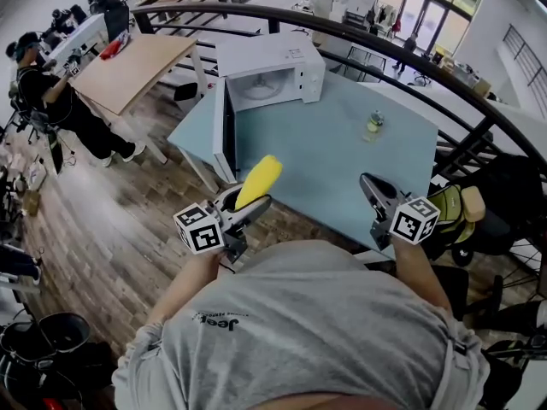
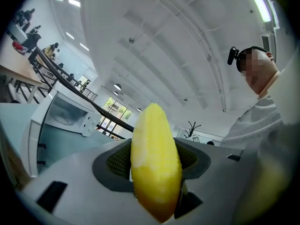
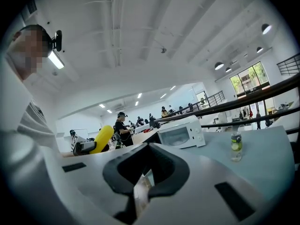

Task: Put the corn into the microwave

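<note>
A yellow corn cob (image 1: pixel 260 180) stands up between the jaws of my left gripper (image 1: pixel 243 200), which is shut on it near the table's front left corner. In the left gripper view the corn (image 2: pixel 155 159) fills the middle, clamped by the dark pads. The white microwave (image 1: pixel 272 73) sits at the far side of the light blue table (image 1: pixel 333 169), with its door (image 1: pixel 227 131) swung open toward me. My right gripper (image 1: pixel 373 191) hovers at the table's front right edge, shut and holding nothing. From the right gripper view I see the microwave (image 3: pixel 181 132) and the corn (image 3: pixel 102 138).
A small clear bottle (image 1: pixel 373 125) stands on the table right of the microwave. A dark curved railing (image 1: pixel 410 54) runs behind the table. A wooden desk (image 1: pixel 132 68) with a seated person (image 1: pixel 51 101) lies to the left. A chair with a bag (image 1: pixel 466 212) stands at the right.
</note>
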Tool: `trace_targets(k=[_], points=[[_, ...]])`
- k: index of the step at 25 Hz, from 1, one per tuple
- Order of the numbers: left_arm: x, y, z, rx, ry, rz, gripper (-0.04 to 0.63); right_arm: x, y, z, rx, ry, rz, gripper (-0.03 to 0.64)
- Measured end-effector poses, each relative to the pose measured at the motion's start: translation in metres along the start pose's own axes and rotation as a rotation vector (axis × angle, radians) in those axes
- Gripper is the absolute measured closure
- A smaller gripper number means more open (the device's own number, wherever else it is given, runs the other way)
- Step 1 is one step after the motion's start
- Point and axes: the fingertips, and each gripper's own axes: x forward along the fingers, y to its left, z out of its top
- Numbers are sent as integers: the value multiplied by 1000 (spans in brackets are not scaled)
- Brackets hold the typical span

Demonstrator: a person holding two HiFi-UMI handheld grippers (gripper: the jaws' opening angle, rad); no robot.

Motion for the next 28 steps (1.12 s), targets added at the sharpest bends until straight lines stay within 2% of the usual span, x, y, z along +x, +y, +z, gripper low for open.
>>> trace_targets(k=[6,11,21,28], points=[[19,20,4,-16,4,16,350,20,-26,12,-1,6,10,599],[57,35,7,-12,11,55,350,30,-62,25,-3,7,51,599],[164,76,10,-59,-17,251,350,53,-172,52,5,40,203,600],[224,121,9,-38,-7,342,350,99,-213,50,-33,91,288,599]])
